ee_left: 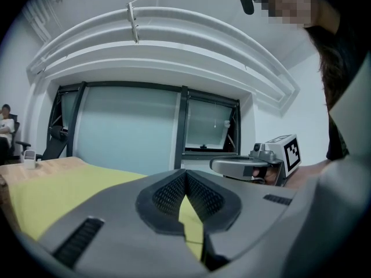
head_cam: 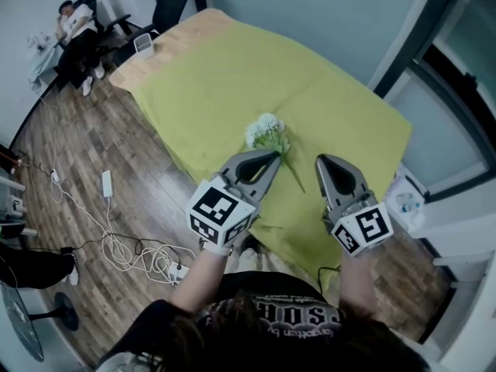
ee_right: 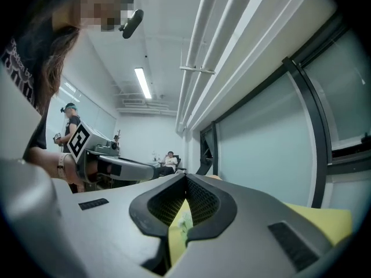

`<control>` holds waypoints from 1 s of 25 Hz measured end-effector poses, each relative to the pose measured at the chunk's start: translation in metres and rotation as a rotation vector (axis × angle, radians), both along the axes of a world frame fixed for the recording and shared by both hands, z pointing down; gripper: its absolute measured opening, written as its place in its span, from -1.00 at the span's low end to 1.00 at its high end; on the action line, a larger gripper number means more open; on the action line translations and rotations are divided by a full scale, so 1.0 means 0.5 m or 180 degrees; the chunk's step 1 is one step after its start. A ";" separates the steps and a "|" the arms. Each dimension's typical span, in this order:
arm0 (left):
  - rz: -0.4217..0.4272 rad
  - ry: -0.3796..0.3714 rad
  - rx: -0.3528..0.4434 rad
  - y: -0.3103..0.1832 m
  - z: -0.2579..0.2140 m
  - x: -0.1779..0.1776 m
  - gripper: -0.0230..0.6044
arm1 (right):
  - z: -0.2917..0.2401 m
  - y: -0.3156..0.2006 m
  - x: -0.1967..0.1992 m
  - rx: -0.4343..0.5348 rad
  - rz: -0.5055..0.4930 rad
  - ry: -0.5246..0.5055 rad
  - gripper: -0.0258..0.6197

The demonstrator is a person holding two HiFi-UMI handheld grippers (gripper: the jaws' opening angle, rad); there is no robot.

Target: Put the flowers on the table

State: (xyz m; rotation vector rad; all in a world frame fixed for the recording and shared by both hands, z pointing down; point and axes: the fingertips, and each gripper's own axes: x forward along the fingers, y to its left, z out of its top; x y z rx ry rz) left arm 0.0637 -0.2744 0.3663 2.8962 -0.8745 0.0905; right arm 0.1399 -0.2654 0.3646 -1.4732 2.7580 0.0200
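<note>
A small bunch of white flowers [head_cam: 267, 134] with green leaves and a thin stem lies on the yellow cloth of the table [head_cam: 209, 76], close to its near edge. My left gripper [head_cam: 274, 156] hovers just on the near side of the blooms, jaws shut and empty. My right gripper [head_cam: 321, 160] hangs to the right of the stem, also shut on nothing. In the left gripper view the pads [ee_left: 174, 193] meet at the tip, and the right gripper [ee_left: 215, 165] shows beside them. The right gripper view has its pads [ee_right: 200, 200] closed together.
A small white cup [head_cam: 144, 45] stands on the table's far left corner. A person [head_cam: 74, 23] sits in a chair beyond it. Cables and a power strip [head_cam: 107, 183] lie on the wooden floor at the left. Glass wall panels run along the table's far side.
</note>
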 end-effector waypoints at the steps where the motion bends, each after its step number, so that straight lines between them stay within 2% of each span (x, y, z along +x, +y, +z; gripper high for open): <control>1: -0.0010 0.0000 0.0007 0.008 -0.001 0.003 -0.93 | -0.003 0.009 0.001 0.0015 -0.0013 0.0008 -0.83; 9: -0.0063 0.0019 0.0069 0.055 -0.022 0.011 -0.93 | -0.023 0.060 -0.005 0.0042 -0.0139 -0.0119 -0.83; 25: -0.0163 -0.0053 0.0195 0.097 -0.029 0.006 -0.93 | -0.037 0.100 -0.007 0.0111 -0.0122 0.0003 -0.83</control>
